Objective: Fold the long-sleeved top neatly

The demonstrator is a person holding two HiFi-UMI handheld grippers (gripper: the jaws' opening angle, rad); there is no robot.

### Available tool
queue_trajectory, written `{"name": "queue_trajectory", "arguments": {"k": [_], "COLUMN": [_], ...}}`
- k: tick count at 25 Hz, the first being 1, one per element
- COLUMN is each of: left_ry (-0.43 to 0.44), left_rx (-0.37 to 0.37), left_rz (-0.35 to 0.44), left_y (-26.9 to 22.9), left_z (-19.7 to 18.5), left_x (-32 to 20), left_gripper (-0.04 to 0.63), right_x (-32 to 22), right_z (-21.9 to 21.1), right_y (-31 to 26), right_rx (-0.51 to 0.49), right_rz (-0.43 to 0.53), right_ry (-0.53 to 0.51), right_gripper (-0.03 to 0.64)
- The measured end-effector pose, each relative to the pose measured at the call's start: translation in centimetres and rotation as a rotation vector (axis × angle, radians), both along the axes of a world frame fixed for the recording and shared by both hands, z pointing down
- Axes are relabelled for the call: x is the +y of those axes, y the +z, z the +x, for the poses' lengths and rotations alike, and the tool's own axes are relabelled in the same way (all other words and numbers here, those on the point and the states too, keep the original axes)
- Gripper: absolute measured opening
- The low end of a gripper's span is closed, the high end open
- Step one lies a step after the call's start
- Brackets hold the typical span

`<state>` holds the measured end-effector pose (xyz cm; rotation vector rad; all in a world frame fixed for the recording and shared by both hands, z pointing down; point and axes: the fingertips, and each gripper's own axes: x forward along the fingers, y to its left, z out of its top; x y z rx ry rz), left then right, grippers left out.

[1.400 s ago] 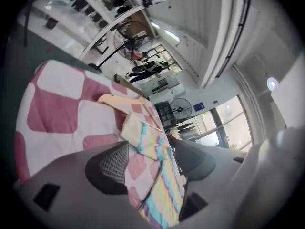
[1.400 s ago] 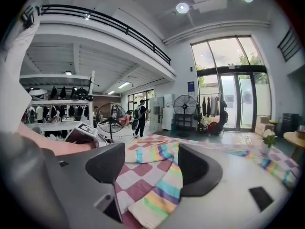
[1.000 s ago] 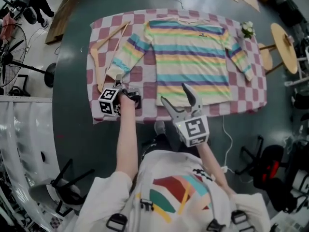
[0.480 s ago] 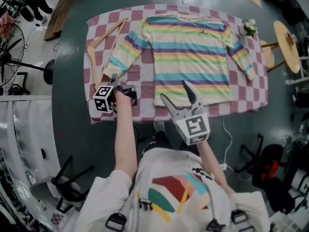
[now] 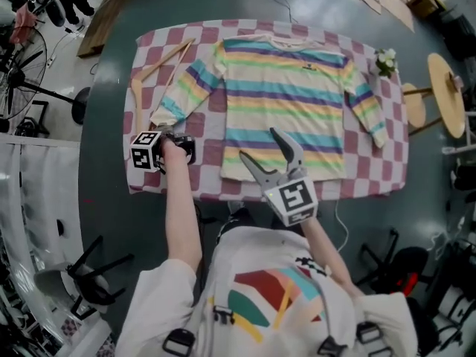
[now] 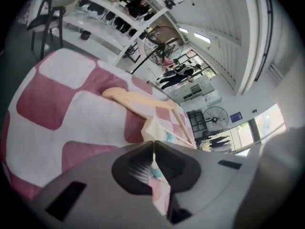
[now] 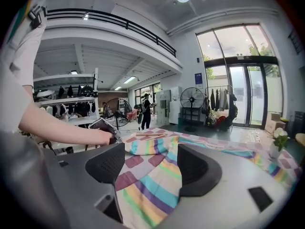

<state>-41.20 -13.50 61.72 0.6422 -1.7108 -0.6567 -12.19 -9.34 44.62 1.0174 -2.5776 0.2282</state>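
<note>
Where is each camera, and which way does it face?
Head view: on the head, steeply down at the top; left arm and right arm show.
Left gripper view: on the left gripper, along jaws just closed on the cuff.
Right gripper view: on the right gripper, across the top; open jaws, left arm show.
Shared: the top, in all three.

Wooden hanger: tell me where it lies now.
In the head view the wooden hanger lies on the checked cloth's far-left corner, just left of the striped top's sleeve.
</note>
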Motion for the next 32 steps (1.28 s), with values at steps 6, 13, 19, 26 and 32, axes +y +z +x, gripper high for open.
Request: {"name": "queue_trajectory", "arguments": {"k": [6, 13, 19, 26, 32], "left_ry": [0.165, 0.486, 0.931, 1.527, 1.783], "left_rx": [-0.385, -0.822, -1.113, -1.25, -1.258], "left_rz": [0.052, 0.157, 0.3, 0.298, 0.141], "left_y": [-9.6, -19.8, -22.2, -12.8, -2.8], "left_z": [0.8, 11.8, 30.6, 52.2, 58.8], "left_x": [-6.7, -18.9, -28.6, -31.1, -28.2], "left_gripper": [0.015, 0.015, 0.015, 0.015, 0.015], "right_x": [-3.4, -5.9, -8.1, -9.0, -8.4], "right_z": [4.1, 12.4, 21.7, 32.0, 37.9], "right_y": [-0.9, 0.1, 1.5, 4.2, 6.6], "right_rx": [-0.033, -0.051, -0.077, -0.089, -0.092], "right_rz": [0.005, -0.022, -0.048, -0.111, -0.165], "right_ry": [-0.002, 0.082, 0.221, 0.378, 0.474], "right_gripper": [0.324, 0.324, 0.324, 0.324, 0.324]}}
